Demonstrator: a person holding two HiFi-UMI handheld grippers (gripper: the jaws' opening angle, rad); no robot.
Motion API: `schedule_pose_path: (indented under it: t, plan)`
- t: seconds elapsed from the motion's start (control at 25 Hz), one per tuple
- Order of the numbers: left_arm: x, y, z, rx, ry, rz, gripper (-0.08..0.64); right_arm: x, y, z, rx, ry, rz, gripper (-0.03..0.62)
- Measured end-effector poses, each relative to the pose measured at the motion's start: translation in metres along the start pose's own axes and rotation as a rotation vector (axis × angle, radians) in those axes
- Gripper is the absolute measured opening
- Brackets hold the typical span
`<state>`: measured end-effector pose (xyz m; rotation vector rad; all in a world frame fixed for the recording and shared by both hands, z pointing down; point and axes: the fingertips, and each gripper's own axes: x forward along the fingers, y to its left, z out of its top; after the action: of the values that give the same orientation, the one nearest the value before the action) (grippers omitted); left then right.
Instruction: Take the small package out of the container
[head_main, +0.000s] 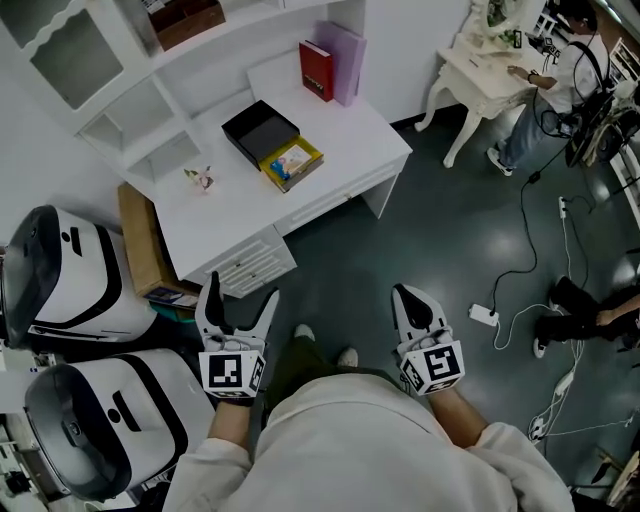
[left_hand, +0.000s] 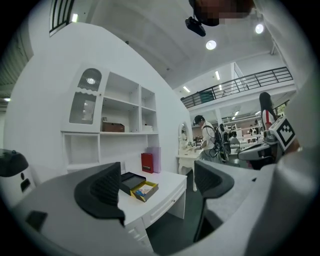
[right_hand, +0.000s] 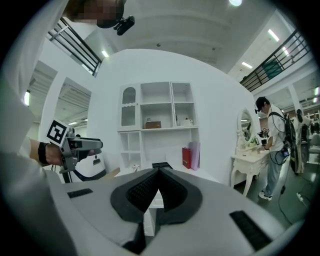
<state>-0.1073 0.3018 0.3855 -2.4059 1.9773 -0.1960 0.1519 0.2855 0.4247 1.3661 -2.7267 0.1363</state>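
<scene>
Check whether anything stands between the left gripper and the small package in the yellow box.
Nothing visible does. The left gripper, jaws apart and empty, hangs short of the white desk; only air lies between it and the open yellow cardboard box holding the small package.

Bright, even light from ceiling lamps (left_hand: 211, 45) leaves the white desk (head_main: 330, 150) almost shadowless and lays a soft sheen on the dark floor (head_main: 460, 240). Both gripper views show strong fisheye curvature and black vignetted corners. Their nearest foreground is slightly out of focus.
</scene>
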Motion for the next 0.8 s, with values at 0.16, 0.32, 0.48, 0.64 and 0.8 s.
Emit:
schedule_pose_path:
  t: [0.16, 0.32, 0.48, 0.64, 0.8]
  plan:
    - [0.009, 0.001, -0.004, -0.004, 0.013, 0.019, 0.449, 0.008, -0.010, -0.001, -0.004, 0.003, 0.011, 0.025]
    - [0.032, 0.007, -0.004, -0.003, 0.007, 0.019, 0.449, 0.028, -0.021, 0.004, -0.010, -0.004, 0.012, 0.025]
    - [0.062, 0.018, -0.010, 0.000, 0.015, 0.015, 0.449, 0.049, -0.033, 0.004, -0.013, 0.002, 0.007, 0.025]
    - [0.100, 0.034, -0.016, -0.005, 0.027, 0.007, 0.449, 0.076, -0.054, 0.000, -0.016, 0.031, -0.013, 0.025]
    - [0.145, 0.053, -0.027, -0.004, 0.052, -0.011, 0.449, 0.116, -0.072, 0.002, -0.018, 0.052, -0.032, 0.025]
